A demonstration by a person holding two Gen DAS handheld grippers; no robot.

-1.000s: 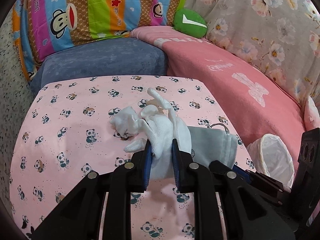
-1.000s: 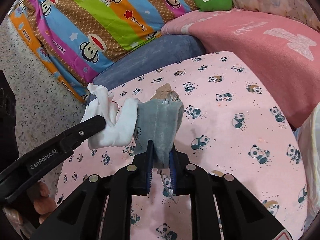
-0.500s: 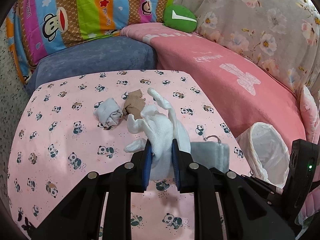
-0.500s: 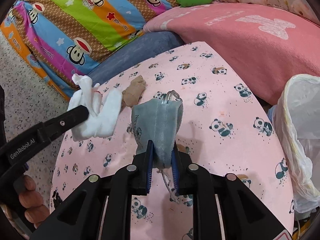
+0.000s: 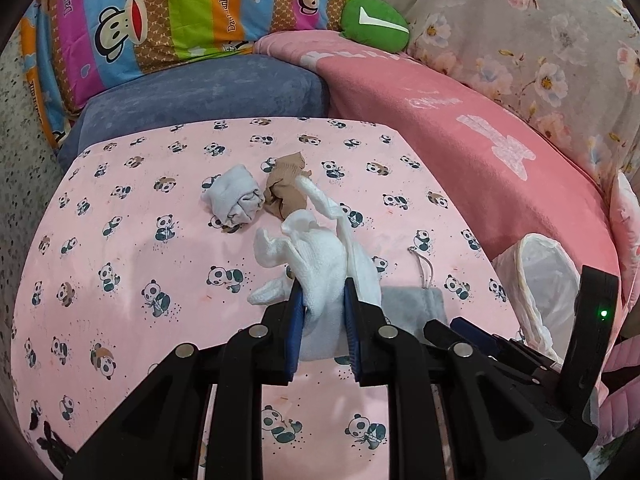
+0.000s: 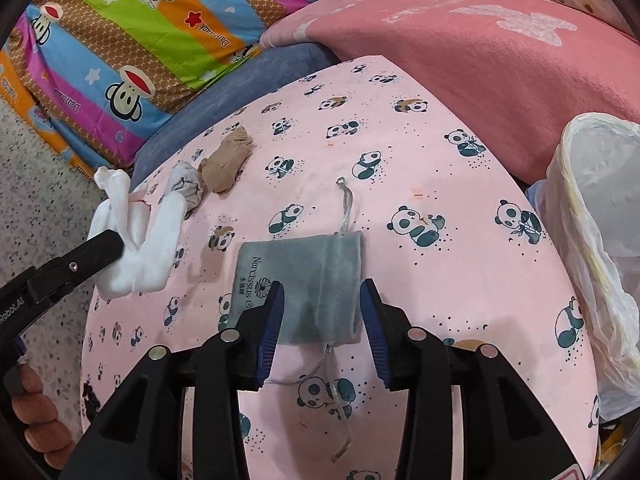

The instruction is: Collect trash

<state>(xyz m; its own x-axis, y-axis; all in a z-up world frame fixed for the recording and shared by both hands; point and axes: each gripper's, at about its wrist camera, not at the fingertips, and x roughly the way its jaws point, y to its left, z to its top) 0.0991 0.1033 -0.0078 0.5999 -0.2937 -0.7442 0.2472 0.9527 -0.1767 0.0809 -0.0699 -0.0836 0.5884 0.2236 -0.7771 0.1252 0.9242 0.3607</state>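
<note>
Grey velvet drawstring pouch [image 6: 304,288] is seen lying flat on the pink panda-print desk cover [image 6: 460,280] in the lower middle of the right wrist frame, its cord trailing toward the bottom edge. It is judged that the pouch could be left behind on the desk instead of reaching the white bin liner [image 6: 592,240] at the right edge, since it is set down short of the bin. The loose cord could also be snagged by a finger if the gripper is drawn back carelessly.

Held in the left gripper [image 5: 322,320], a crumpled white cloth glove [image 5: 320,256] is pinched between fingers nearly pressed together; its limp ends hang free and could be dragged across the desk, or the glove could slip if the pinch is loosened.

The right gripper [image 6: 322,320] is shown with its jaws opening: the blue fingers [image 6: 272,324] are spread on either side of the pouch, which lies between them unpressed.

Further up, a balled pale grey cloth [image 5: 236,200] and a wadded tan stocking [image 5: 286,188] are left together near the middle of the left wrist frame, not yet collected.
</note>
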